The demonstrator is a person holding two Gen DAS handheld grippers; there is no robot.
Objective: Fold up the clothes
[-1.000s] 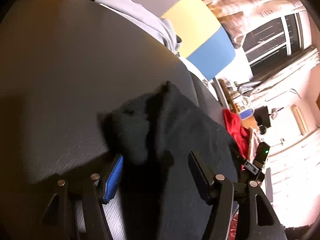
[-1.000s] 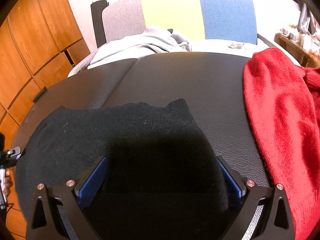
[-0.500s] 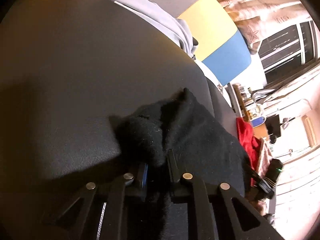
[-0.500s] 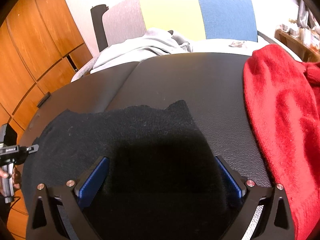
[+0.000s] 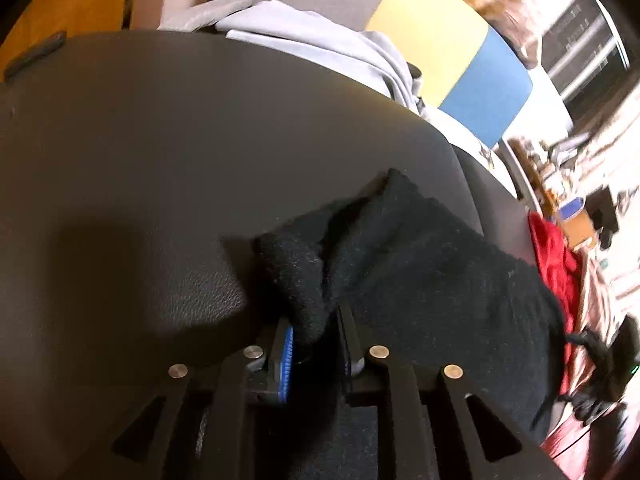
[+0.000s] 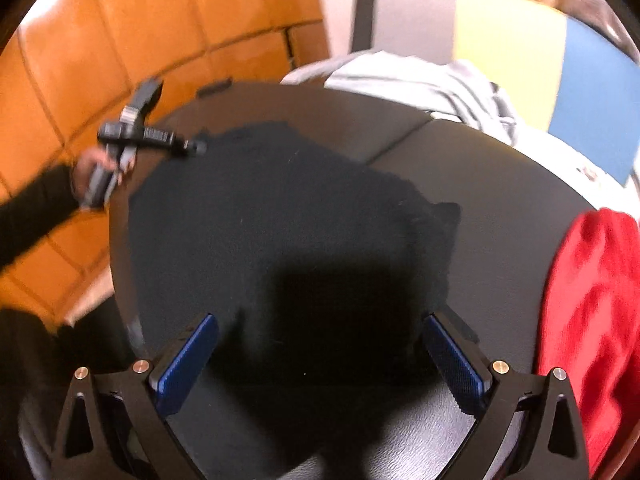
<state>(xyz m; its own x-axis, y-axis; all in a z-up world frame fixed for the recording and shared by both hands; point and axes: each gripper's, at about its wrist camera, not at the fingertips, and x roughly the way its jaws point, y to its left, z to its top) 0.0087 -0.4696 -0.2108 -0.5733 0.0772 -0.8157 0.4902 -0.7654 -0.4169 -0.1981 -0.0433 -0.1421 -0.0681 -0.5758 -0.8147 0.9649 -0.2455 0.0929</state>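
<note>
A black knitted garment (image 5: pixel 420 272) lies on the dark leather table (image 5: pixel 160 140). My left gripper (image 5: pixel 316 320) pinches a bunched fold at its edge, the pads pressing on the cloth while the jaws are just opening a little. In the right wrist view the garment (image 6: pixel 280 220) spreads flat. My right gripper (image 6: pixel 320 328) hovers above its near part, wide open and holding nothing. The left gripper (image 6: pixel 192 146), held by a hand in a dark sleeve, reaches the cloth's far left corner.
A red sweater (image 6: pixel 592 300) lies at the table's right side. A pale grey garment (image 6: pixel 420 80) is heaped at the far edge, in front of a grey, yellow and blue chair back (image 5: pixel 460 52). Orange wooden panels (image 6: pixel 120 40) stand on the left.
The left gripper's jaws went from wide open to closed on the black fold, which is now bunched up. The right gripper rolled and rose, staying open; its view swung left.
</note>
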